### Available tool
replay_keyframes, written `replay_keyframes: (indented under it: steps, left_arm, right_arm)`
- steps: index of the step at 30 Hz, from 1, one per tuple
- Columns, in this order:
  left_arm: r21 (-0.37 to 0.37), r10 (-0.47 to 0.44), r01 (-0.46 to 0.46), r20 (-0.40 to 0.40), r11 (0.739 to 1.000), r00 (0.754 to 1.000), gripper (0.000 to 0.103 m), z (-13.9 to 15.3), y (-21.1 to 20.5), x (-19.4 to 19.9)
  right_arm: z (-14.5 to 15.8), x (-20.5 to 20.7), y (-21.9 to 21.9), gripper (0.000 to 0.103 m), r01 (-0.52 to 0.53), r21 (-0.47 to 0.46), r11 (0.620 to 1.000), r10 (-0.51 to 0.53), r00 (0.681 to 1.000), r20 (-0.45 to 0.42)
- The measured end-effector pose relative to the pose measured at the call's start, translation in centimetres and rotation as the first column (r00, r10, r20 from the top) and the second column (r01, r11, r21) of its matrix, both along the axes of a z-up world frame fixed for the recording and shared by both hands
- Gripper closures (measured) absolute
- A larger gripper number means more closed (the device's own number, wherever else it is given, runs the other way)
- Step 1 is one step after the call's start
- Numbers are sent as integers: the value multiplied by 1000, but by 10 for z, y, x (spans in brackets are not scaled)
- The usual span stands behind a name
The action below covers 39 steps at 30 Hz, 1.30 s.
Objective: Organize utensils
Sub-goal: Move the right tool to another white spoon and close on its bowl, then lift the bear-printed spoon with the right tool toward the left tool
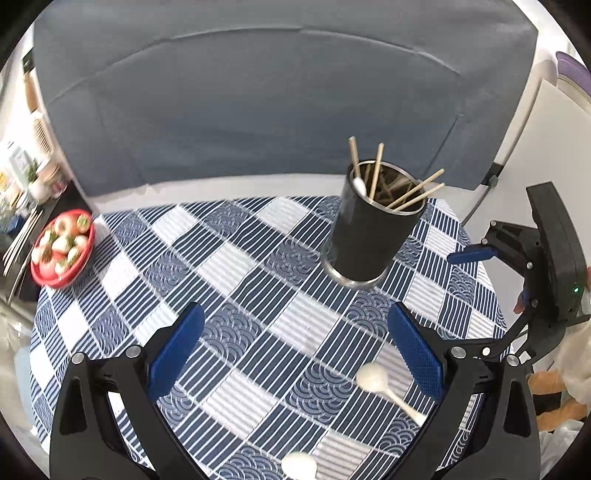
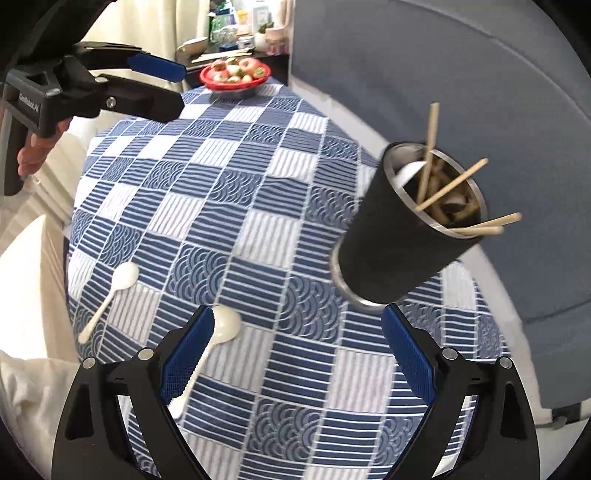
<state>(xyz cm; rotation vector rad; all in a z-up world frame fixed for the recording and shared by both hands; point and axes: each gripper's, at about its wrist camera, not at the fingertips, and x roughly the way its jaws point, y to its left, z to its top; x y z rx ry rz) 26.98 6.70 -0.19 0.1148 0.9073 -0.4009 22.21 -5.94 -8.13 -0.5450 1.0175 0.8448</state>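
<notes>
A black metal utensil cup (image 1: 369,236) stands on the blue checked tablecloth (image 1: 236,266), holding several wooden chopsticks (image 1: 417,192) and a white spoon. It also shows in the right wrist view (image 2: 402,236). Two white spoons lie on the cloth: one (image 1: 384,384) just inside my left gripper's right finger, one (image 1: 299,467) at the bottom edge. In the right wrist view they are the left spoon (image 2: 114,291) and the near spoon (image 2: 218,332) by my right gripper's left finger. My left gripper (image 1: 295,332) is open and empty above the cloth. My right gripper (image 2: 299,332) is open and empty.
A red bowl of fruit (image 1: 62,247) sits at the table's far left edge, also seen in the right wrist view (image 2: 234,75). A grey-blue sofa (image 1: 280,103) lies behind the table. A cluttered shelf (image 2: 236,26) stands beyond the bowl.
</notes>
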Motion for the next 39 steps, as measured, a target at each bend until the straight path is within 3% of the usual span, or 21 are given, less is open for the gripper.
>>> replay_keyframes:
  steps: [10,20,22,27,30,33,39]
  left_arm:
    - [-3,54,-55,-58,998,997,6,-31,44,-23]
    - [18,26,-24,-136,1000,990,6,-75,67,-37]
    - [23,2,1,-149,1000,989,6,-85,68,-39]
    - [13,-31,34,-180,999,983,6,-103,70,-40]
    - [6,-54,56,-191,998,980,6,-110,68,-40]
    - [7,-77,80,-198,997,977,6,-114,62,-40]
    - [3,-116,119,-207,993,971,6,-118,45,-41]
  right_arm:
    - [-39,-27,28,16,9,-62,998,-12,998,-56]
    - [-77,-51,55,17,44,-164,986,-52,998,-44]
    - [-82,-54,61,29,48,-186,981,-54,998,-31]
    - [-100,-56,73,42,73,-276,958,-75,997,2]
    - [-110,-57,78,45,81,-316,945,-84,996,4]
    - [-116,-56,80,67,89,-333,939,-99,995,-11]
    - [-120,-42,69,71,140,-313,940,-173,982,-80]
